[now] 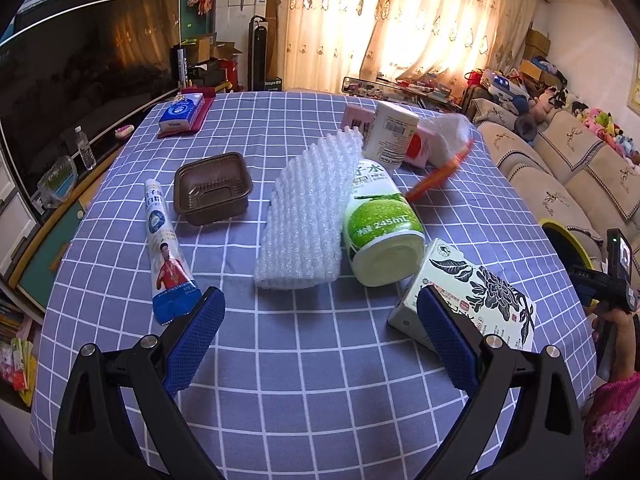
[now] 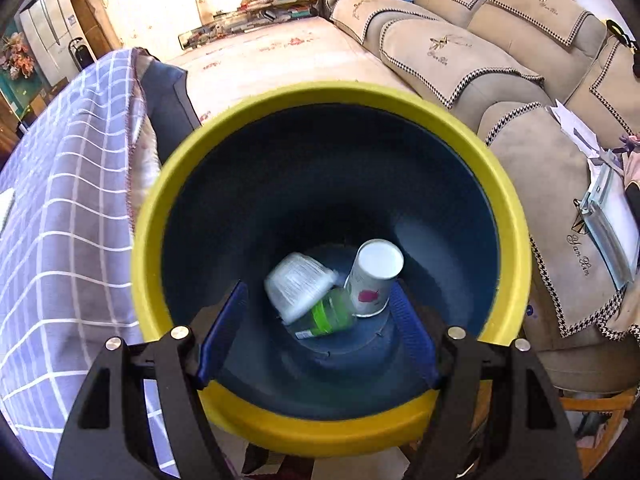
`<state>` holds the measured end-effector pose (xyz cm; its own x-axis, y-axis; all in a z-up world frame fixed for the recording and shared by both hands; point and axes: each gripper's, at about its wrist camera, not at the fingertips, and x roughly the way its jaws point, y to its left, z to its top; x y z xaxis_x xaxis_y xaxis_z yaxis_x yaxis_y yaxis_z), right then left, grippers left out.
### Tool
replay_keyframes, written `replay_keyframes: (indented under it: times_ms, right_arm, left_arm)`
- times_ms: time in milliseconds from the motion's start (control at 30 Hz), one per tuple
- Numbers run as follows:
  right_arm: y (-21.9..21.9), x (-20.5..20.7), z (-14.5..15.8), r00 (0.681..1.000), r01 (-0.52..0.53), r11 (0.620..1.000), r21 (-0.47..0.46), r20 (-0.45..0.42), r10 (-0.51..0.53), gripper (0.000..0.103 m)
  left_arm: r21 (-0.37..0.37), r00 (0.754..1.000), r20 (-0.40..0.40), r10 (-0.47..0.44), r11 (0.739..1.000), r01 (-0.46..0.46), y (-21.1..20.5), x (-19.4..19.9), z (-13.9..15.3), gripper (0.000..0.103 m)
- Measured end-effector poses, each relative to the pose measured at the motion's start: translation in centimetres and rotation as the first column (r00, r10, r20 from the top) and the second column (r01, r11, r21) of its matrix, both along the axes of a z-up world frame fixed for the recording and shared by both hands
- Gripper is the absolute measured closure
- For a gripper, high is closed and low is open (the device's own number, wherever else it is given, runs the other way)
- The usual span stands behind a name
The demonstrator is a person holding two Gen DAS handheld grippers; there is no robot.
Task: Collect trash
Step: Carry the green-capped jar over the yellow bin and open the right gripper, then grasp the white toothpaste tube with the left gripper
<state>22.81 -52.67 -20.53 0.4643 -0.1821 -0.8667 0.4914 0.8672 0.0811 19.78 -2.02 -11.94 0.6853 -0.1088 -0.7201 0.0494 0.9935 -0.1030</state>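
Note:
My left gripper (image 1: 320,312) hangs open over the checked tablecloth (image 1: 304,360), nothing between its blue pads. Ahead of it lie a white foam net sleeve (image 1: 308,212), a green-and-white bottle (image 1: 380,224) on its side, a flower-printed carton (image 1: 476,300) beside the right finger, a squeezed tube (image 1: 168,252) and a brown plastic tray (image 1: 212,188). My right gripper (image 2: 320,316) is open above the yellow-rimmed bin (image 2: 160,216). Inside the bin lie a blurred clear plastic tub (image 2: 298,284), a green-labelled bottle (image 2: 332,316) and a white paper cup (image 2: 374,276).
A white jar (image 1: 390,132), pink box (image 1: 354,118) and clear bag (image 1: 448,136) sit at the table's far side, a tissue pack (image 1: 182,112) at far left. A beige sofa (image 2: 480,64) stands behind the bin. The tablecloth edge (image 2: 68,200) hangs left of the bin.

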Motion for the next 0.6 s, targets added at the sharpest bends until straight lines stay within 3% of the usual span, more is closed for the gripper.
replay_keyframes:
  times_ms: [200,400,533,600]
  right_arm:
    - [0.4,-1.0,1.8,0.999,-0.004,1.0,-0.003,0.046,0.004,0.032]
    - [1.1,-1.5,2.7,0.997,-0.02,1.0,0.003,0.068,0.019,0.031]
    - [1.6,-1.5,3.0,0.997,-0.031,1.0,0.004,0.076,0.031,0.03]
    - [1.8,-1.5,3.0,0.996,-0.038,0.999,0.003,0.076,0.038,0.03]
  left_arm:
    - [0.014,0.996,0.019,0.085,0.996,-0.085,3.0,-0.2,0.7,0.008]
    - [0.071,0.978,0.022,0.206,0.976,-0.207,6.6,1.1,0.6,0.008]
    - [0.071,0.965,-0.021,0.262,0.963,-0.26,8.5,2.8,-0.6,0.008]
    - [0.036,0.962,-0.06,0.265,0.964,-0.263,9.3,3.7,-1.7,0.009]
